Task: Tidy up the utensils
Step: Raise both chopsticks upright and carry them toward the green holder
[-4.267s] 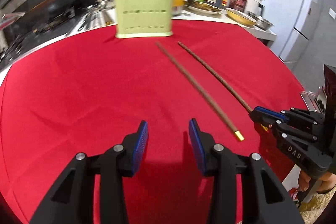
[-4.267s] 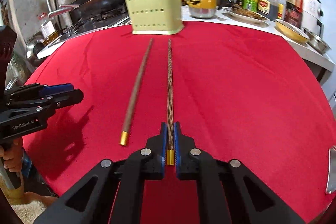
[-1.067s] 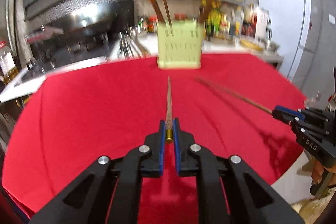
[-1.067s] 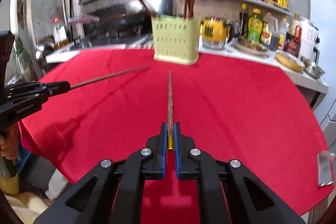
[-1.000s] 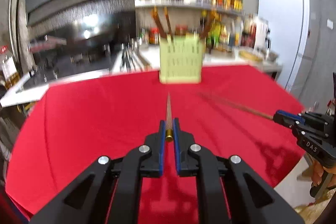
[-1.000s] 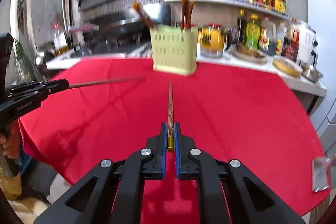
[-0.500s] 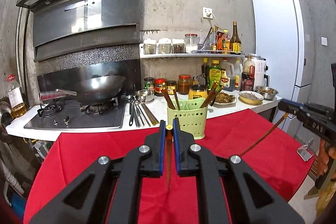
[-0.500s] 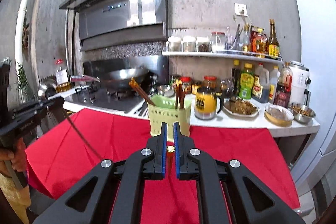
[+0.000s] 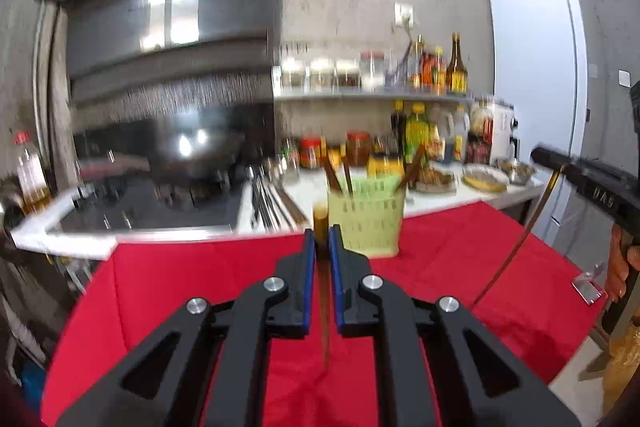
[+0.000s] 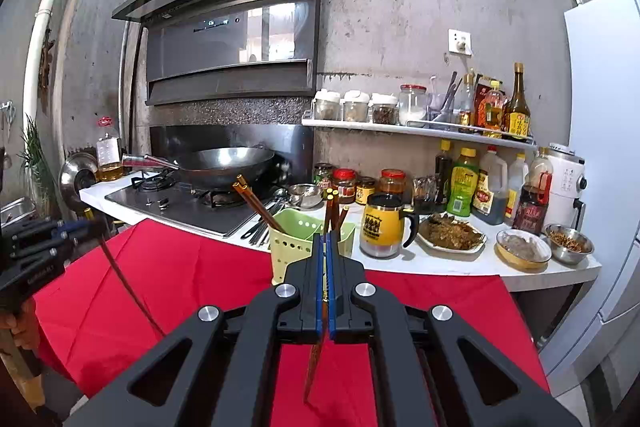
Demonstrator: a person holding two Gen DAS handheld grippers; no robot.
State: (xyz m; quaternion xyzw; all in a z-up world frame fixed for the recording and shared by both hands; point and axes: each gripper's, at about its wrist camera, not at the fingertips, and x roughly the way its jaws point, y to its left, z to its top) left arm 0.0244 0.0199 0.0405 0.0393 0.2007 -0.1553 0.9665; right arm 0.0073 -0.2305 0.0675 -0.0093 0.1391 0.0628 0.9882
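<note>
**Both chopsticks lifted and hanging tip-down, ready for the holder**

Left gripper [image 9: 322, 243] was clamped narrow on a long dark-brown wooden chopstick with a gold-capped end [image 9: 322, 291], and the right gripper [image 10: 325, 255] was pressed just as tight on a second brown chopstick of the same kind [image 10: 316, 367], its gold end caught between the blue pads.

What had changed mattered most. A second before, both sticks pointed forward and low over the cloth; now each hung nearly upright, gold cap at the pads and thin tip dangling down toward the red tablecloth [image 10: 180, 279], clear of it. Both hands had risen and tilted up, so the views took in the kitchen wall instead of the table. The right pair of jaws had also squeezed a little tighter on its stick (probably to stop it swinging).

Ahead of both grippers stood the pale-green slotted plastic utensil holder [image 10: 292, 247], at the far edge of the cloth, already carrying several brown chopsticks that leaned out of its compartments. Just right of it sat a yellow lidded mug [image 10: 382, 231]; a steel wok [image 10: 226, 165] rested on the stove behind.

By my reading, pickup was done and the carry underway: with the tips hanging, each stick only needed bringing over an open compartment and lowering in. The left view was motion-blurred, so fine detail there stayed uncertain.
</note>
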